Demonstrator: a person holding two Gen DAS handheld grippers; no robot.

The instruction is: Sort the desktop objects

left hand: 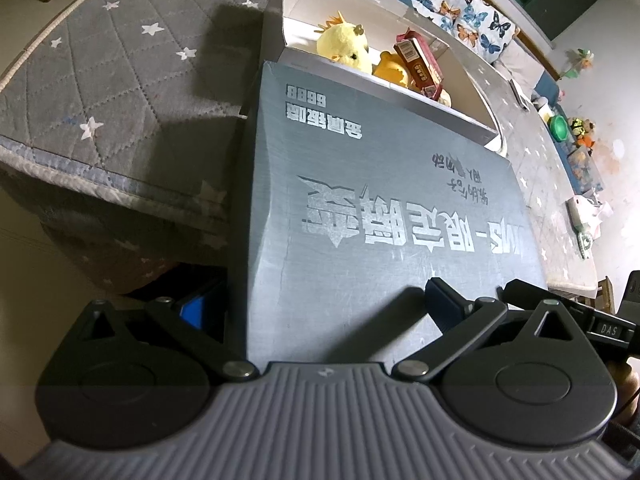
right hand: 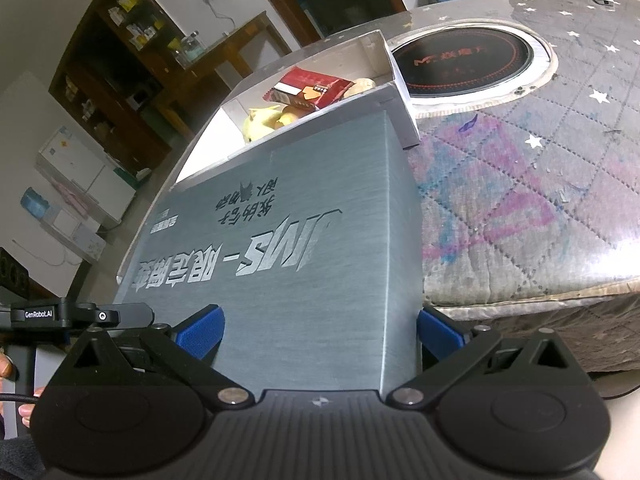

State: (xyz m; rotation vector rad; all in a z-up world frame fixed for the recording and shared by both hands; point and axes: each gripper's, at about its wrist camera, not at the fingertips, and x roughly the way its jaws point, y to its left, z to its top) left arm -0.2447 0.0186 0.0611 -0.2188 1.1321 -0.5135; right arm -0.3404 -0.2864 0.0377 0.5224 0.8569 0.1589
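Background, both wrist views.
Star-print quilted table cover (left hand: 120, 92); round induction cooktop (right hand: 464, 60) set in table; butterfly-print cushion (left hand: 464, 8); dark wooden shelf (right hand: 120, 60).

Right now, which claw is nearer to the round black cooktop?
Right. The right claw sits at the corner of the lid nearest the cooktop; the left claw sits at the opposite side, farther away.

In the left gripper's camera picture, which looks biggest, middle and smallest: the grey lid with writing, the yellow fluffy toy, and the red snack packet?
1. Grey lid, by far, though it is also nearest the camera.
2. Yellow fluffy toy.
3. Red snack packet, close to the toy in size and partly hidden, so these two are unsure.
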